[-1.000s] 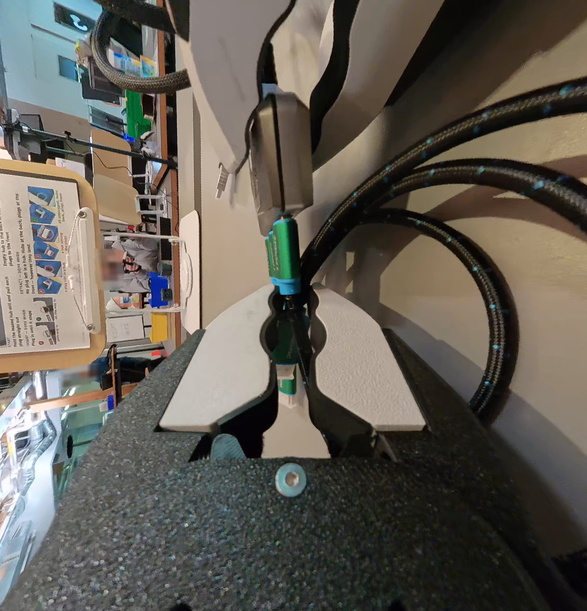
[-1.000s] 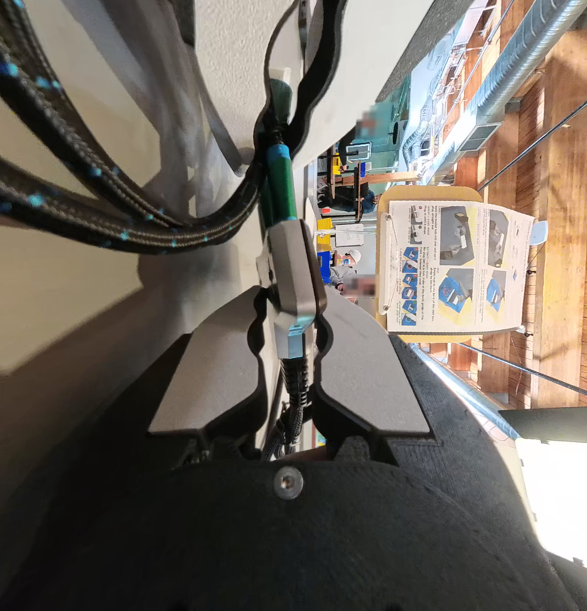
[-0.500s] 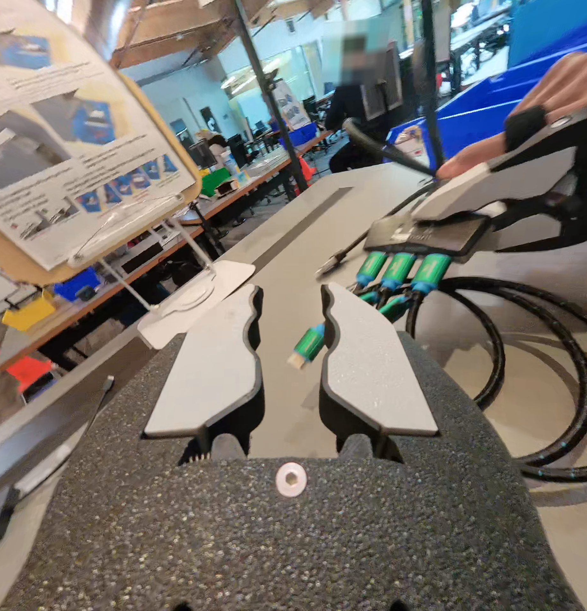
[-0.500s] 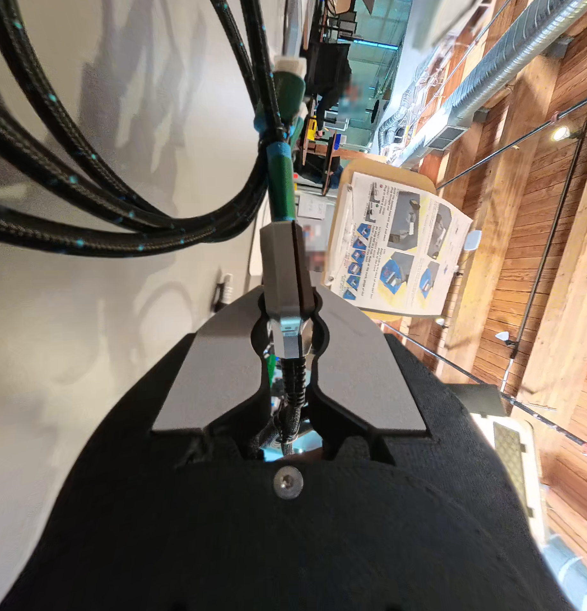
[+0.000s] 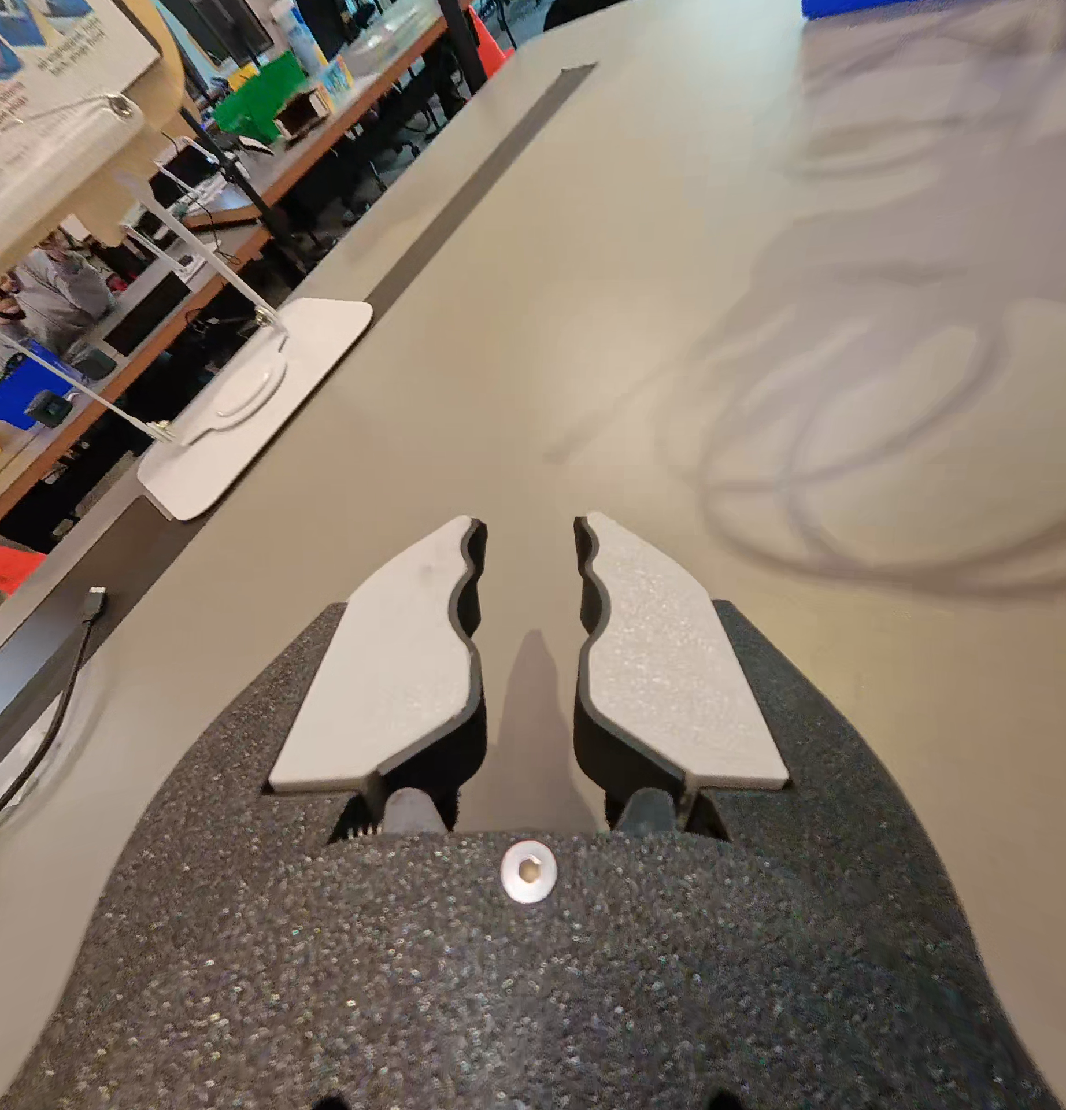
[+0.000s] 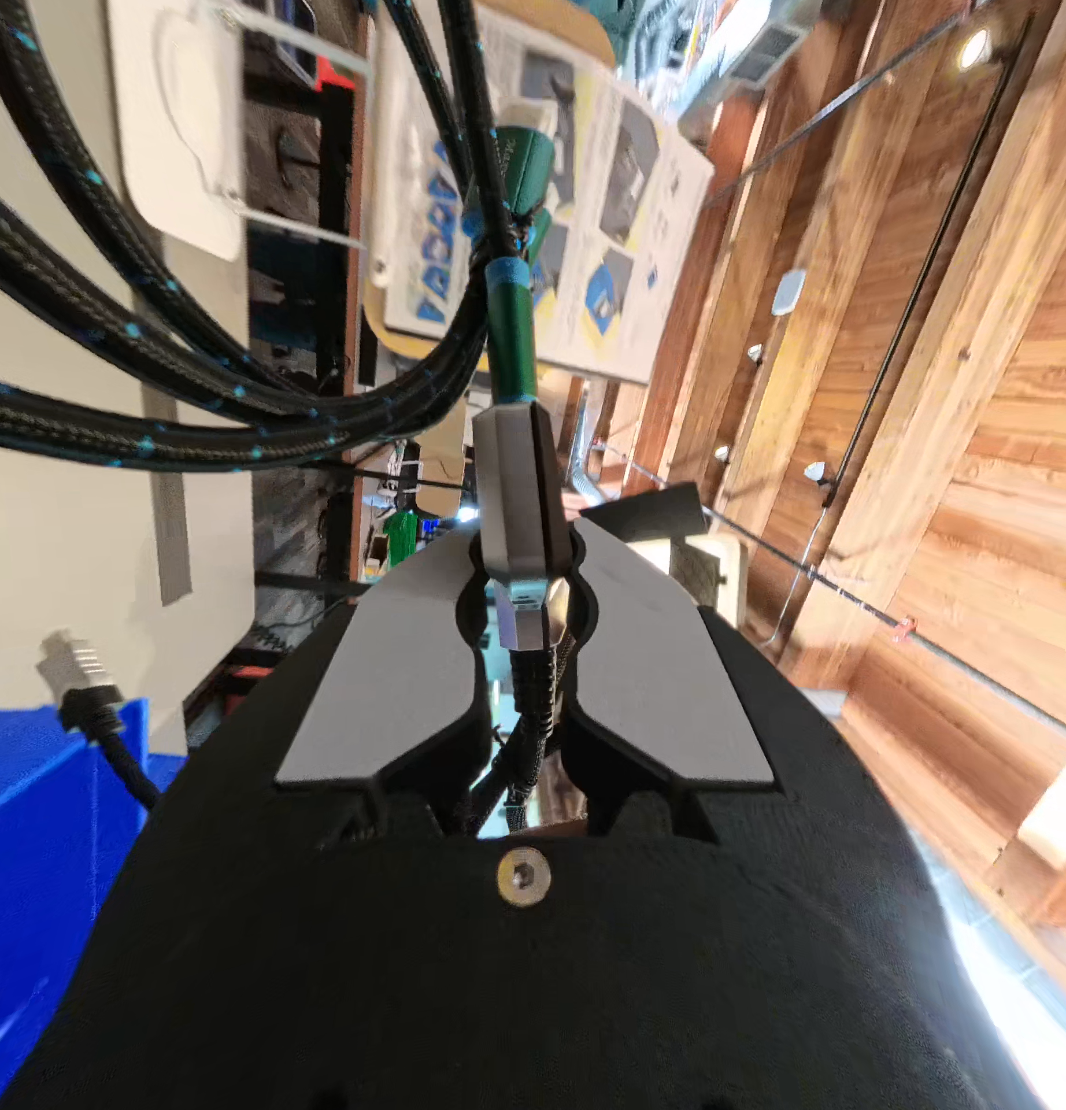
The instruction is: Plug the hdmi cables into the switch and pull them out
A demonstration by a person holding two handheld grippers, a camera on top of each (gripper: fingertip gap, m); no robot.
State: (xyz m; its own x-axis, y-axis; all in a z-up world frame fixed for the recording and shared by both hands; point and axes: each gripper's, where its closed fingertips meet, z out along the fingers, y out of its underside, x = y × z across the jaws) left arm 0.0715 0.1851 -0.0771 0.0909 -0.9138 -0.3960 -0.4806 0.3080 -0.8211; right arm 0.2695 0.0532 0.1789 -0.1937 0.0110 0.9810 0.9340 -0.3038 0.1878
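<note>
Right gripper (image 6: 521,561) – jaws pinching a flat grey hub (image 6: 515,492) edge-on, pads pressed on both its faces. The hub is the landmark here. A green plug (image 6: 509,336) sits in its far end; more green plugs (image 6: 527,168) lie beyond that, blurred. Black braided cables (image 6: 158,384) loop off to the hub's left, and a thin braided lead (image 6: 533,679) runs back from its near end between the fingers. A silver-tipped connector (image 6: 74,661) hangs well left of the hub, over a blue bin (image 6: 44,841).

Left gripper (image 5: 530,540) – jaws spread, nothing between them, just bare table (image 5: 578,300) below. Nearest thing is the white stand base (image 5: 254,408), off to its left; a black cable end (image 5: 92,600) lies at the table edge nearer the camera.

Hard to read: the hub is not in the left view at all – only cable shadows on the table. How many plugs are seated in the hub can't be counted. The hub's ports are hidden.
</note>
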